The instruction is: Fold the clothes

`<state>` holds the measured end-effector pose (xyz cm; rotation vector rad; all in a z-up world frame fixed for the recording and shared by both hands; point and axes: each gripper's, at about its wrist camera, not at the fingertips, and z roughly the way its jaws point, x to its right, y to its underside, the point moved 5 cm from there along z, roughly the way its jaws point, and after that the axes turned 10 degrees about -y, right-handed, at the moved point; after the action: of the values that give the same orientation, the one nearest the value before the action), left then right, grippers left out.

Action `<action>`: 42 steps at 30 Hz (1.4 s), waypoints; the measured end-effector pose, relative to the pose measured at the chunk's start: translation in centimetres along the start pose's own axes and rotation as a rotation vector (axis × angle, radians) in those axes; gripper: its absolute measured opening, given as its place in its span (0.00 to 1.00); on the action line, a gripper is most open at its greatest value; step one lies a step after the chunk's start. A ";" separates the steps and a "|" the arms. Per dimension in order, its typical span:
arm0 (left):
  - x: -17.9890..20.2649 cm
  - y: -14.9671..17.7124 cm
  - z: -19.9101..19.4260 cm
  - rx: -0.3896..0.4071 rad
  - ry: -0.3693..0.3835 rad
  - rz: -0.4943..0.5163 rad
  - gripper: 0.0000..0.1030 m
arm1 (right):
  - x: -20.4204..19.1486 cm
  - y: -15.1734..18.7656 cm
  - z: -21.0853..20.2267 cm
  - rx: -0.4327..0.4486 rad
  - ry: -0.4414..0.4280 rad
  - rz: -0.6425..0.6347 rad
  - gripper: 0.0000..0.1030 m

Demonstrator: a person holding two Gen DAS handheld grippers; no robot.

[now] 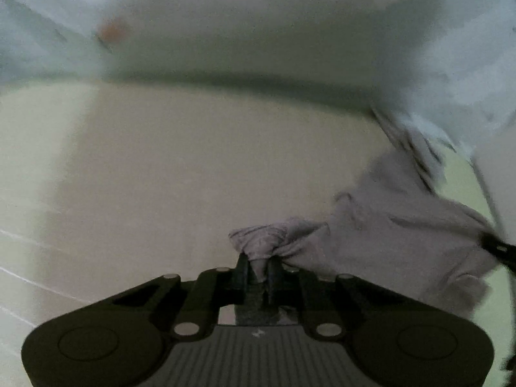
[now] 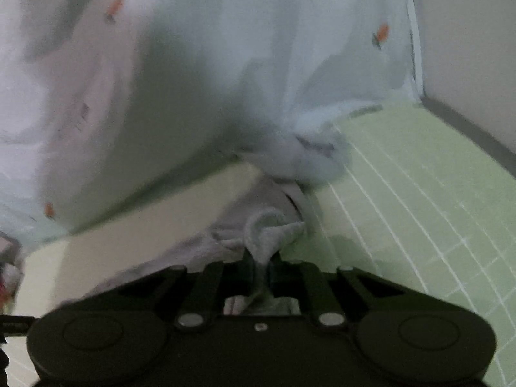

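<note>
A pale blue garment (image 2: 225,64) with small orange motifs fills the upper part of both wrist views, hanging in blurred folds above a green cutting mat (image 2: 419,193) marked with a white grid. Taking the mat as the landmark, a cream board (image 2: 145,225) lies on it toward the left of the right wrist view, and a grey cloth (image 1: 403,225), which may be part of the same garment, drapes above the mat between the two tools. A grey wall (image 2: 467,32) rises beyond the mat's far edge. The left gripper (image 1: 258,271) has its fingers drawn together, pinching a bunched corner of the grey cloth over the cream surface. The right gripper (image 2: 261,264) likewise clamps a twisted tuft of grey fabric just above the mat's near left portion.
</note>
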<state>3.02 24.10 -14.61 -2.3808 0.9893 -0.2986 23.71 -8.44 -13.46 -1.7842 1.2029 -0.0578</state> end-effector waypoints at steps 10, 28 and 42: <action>-16.8 -1.9 -6.5 0.201 -0.338 -0.177 0.23 | -8.8 0.6 -0.7 0.020 -0.116 -0.015 0.10; -23.1 6.0 0.2 -0.144 -0.155 -0.352 0.72 | -10.4 6.8 4.3 -0.190 0.209 -0.001 0.76; -25.1 7.3 -1.9 -0.080 -0.181 -0.489 0.12 | -6.2 9.1 3.2 -0.207 0.152 0.205 0.09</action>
<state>-19.76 36.81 -17.07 -2.6448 0.3327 -0.2157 15.80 -2.28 -19.08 -1.8488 1.5424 0.0529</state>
